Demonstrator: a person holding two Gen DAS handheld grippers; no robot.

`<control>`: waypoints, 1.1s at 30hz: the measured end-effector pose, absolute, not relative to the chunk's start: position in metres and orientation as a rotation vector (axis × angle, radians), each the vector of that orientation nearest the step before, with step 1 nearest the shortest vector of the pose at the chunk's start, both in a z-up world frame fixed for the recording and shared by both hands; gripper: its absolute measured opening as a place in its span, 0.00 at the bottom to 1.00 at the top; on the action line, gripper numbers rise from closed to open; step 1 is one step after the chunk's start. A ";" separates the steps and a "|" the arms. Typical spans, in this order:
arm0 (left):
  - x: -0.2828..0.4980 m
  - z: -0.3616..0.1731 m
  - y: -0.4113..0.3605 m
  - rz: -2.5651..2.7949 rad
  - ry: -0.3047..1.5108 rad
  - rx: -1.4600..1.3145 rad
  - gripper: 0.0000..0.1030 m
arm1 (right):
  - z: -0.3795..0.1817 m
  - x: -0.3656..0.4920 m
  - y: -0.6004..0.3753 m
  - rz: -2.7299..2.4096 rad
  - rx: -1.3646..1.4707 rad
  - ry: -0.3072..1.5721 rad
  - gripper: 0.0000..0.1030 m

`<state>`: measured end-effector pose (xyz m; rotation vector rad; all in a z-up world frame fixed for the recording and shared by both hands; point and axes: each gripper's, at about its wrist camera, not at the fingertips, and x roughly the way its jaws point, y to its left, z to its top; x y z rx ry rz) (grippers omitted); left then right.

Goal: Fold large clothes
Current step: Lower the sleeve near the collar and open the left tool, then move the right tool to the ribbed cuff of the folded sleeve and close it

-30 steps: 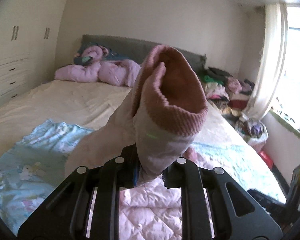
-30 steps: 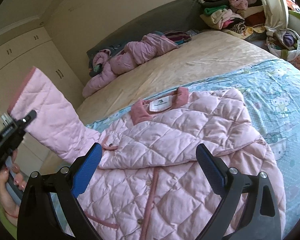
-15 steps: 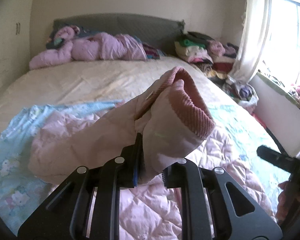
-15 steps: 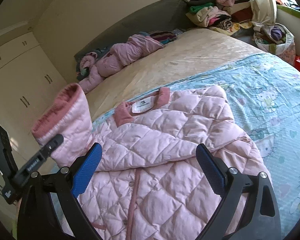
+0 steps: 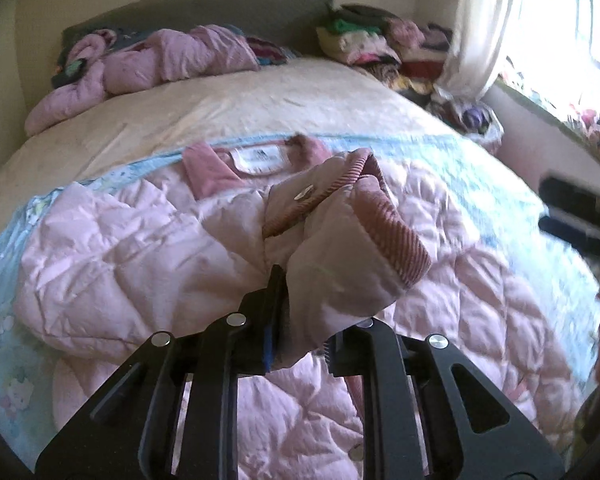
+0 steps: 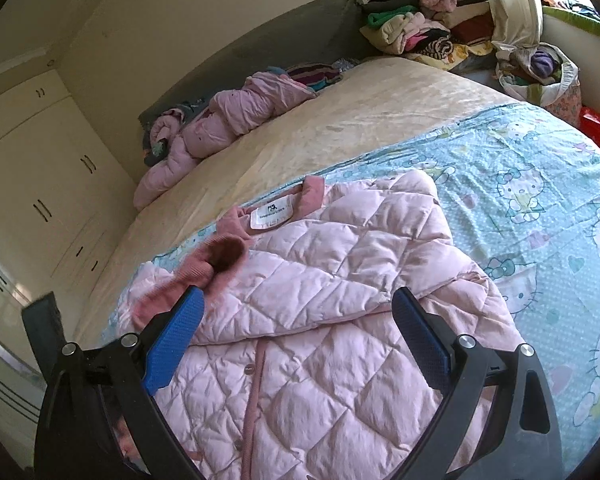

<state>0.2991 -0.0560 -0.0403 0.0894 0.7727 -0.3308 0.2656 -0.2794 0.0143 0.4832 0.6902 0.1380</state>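
Left wrist view: my left gripper (image 5: 300, 340), lower centre, clenched on the ribbed dusty-pink cuff (image 5: 384, 220) of the pale pink quilted jacket (image 5: 140, 248). Jacket spread across the frame's middle on a light-blue cartoon-print sheet (image 5: 4, 320); white neck label (image 5: 256, 157) upper centre.

Right wrist view: my right gripper (image 6: 296, 344), bottom, fingers spread wide, grasping nothing, above the jacket (image 6: 340, 320). Cuff (image 6: 216, 260) left of centre. Lilac padded garment (image 6: 228, 116) crumpled upper left.
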 end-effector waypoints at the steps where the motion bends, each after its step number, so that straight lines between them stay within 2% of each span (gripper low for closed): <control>1: 0.298 -0.044 -0.058 -0.336 0.777 0.106 0.10 | 0.013 0.267 -0.278 0.141 0.485 0.693 0.91; 13: 0.289 -0.064 -0.067 -0.387 0.859 0.193 0.24 | -0.008 0.293 -0.256 0.229 0.542 0.783 0.91; 20: 0.278 -0.064 -0.058 -0.409 0.881 0.179 0.25 | -0.022 0.310 -0.247 0.247 0.577 0.839 0.91; 25: 0.271 -0.062 -0.055 -0.420 0.877 0.190 0.29 | -0.034 0.318 -0.241 0.267 0.622 0.880 0.91; 27: 0.270 -0.063 -0.056 -0.424 0.882 0.196 0.36 | -0.040 0.319 -0.238 0.270 0.648 0.898 0.91; 28: 0.269 -0.064 -0.057 -0.431 0.885 0.198 0.43 | -0.041 0.319 -0.238 0.271 0.656 0.904 0.91; 30: 0.267 -0.067 -0.060 -0.444 0.892 0.202 0.61 | -0.044 0.320 -0.238 0.276 0.674 0.918 0.91; 31: 0.265 -0.067 -0.062 -0.448 0.896 0.199 0.77 | -0.046 0.320 -0.237 0.276 0.677 0.927 0.91; 32: 0.263 -0.067 -0.062 -0.441 0.892 0.195 0.89 | -0.047 0.321 -0.236 0.280 0.680 0.938 0.91; 33: 0.260 -0.066 -0.061 -0.442 0.886 0.191 0.89 | -0.048 0.321 -0.236 0.282 0.682 0.944 0.91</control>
